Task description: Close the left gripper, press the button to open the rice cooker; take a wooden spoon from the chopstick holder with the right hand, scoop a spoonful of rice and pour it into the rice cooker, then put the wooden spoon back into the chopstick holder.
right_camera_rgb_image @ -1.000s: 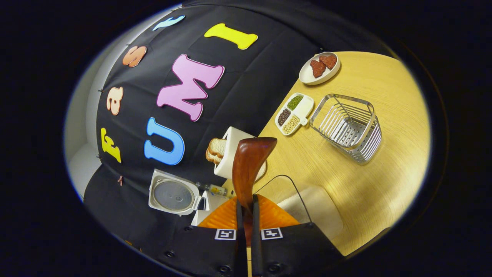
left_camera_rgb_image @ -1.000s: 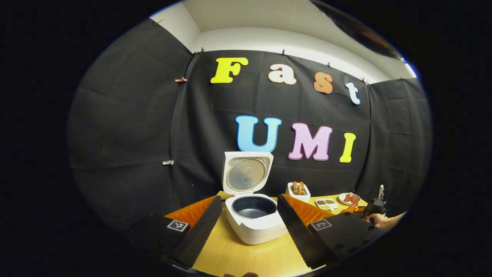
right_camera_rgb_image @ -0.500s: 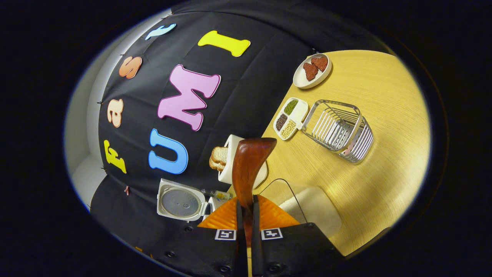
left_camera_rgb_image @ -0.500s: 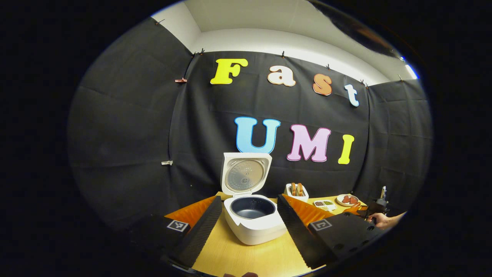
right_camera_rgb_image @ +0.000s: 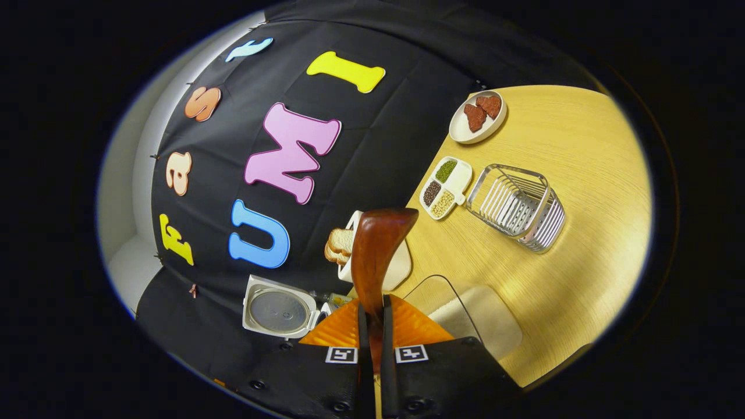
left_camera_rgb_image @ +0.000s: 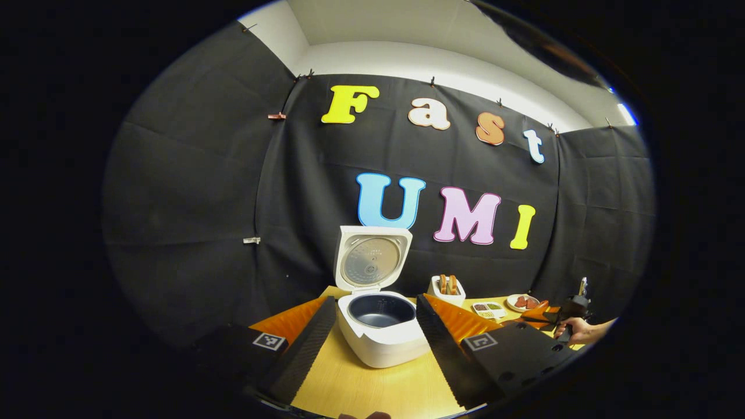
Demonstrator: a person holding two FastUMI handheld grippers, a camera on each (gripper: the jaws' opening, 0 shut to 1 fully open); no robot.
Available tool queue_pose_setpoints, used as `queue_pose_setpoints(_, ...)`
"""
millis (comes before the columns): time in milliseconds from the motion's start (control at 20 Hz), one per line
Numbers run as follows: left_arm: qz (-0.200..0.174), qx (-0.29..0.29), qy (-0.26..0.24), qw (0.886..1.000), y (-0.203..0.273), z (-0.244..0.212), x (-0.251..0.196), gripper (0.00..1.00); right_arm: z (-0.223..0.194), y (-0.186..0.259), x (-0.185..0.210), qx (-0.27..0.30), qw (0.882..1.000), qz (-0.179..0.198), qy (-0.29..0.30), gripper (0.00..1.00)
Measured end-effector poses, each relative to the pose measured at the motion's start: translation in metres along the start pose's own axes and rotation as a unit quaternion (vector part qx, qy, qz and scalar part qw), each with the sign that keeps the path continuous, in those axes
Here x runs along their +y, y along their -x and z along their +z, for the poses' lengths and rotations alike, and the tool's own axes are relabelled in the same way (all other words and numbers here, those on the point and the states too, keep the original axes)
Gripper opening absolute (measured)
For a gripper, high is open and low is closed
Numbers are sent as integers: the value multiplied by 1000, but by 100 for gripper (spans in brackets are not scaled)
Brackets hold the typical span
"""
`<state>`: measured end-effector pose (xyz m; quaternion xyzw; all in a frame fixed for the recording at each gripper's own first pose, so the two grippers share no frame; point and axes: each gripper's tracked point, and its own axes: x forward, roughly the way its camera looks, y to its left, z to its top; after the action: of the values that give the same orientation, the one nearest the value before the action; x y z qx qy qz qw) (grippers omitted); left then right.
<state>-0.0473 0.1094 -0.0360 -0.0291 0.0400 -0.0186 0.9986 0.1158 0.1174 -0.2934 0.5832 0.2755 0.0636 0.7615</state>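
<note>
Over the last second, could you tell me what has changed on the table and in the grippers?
Little: the right gripper, shut on the wooden spoon, shifted slightly, so the wire holder and dishes drifted in its view. The left gripper stayed open before the rice cooker, whose lid remains up.

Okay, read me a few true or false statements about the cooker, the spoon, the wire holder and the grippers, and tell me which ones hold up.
1. The rice cooker has its lid up. True.
2. The right gripper is shut on the wooden spoon. True.
3. The left gripper is closed tight. False: its fingers stand wide apart, either side of the cooker.
4. The wire chopstick holder lies tipped on its side. False: it stands upright on the table.
5. The three-part dish sits beside the holder. True.
</note>
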Motion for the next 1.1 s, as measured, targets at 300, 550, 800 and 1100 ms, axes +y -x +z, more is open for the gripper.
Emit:
queue_pose_setpoints(300,-6,1,-3,1000,3,-2,3,96,4,6,43,-6,1000,17,0,9)
queue_pose_setpoints(550,-8,2,2,1000,3,-10,8,95,-9,-4,95,6,999,46,9,9)
queue_pose_setpoints(800,-7,2,14,1000,6,-19,17,95,-40,-25,157,25,996,83,2,9)
queue_pose_setpoints(1100,-5,10,7,1000,11,-32,33,95,-91,-65,205,51,993,105,1,9)
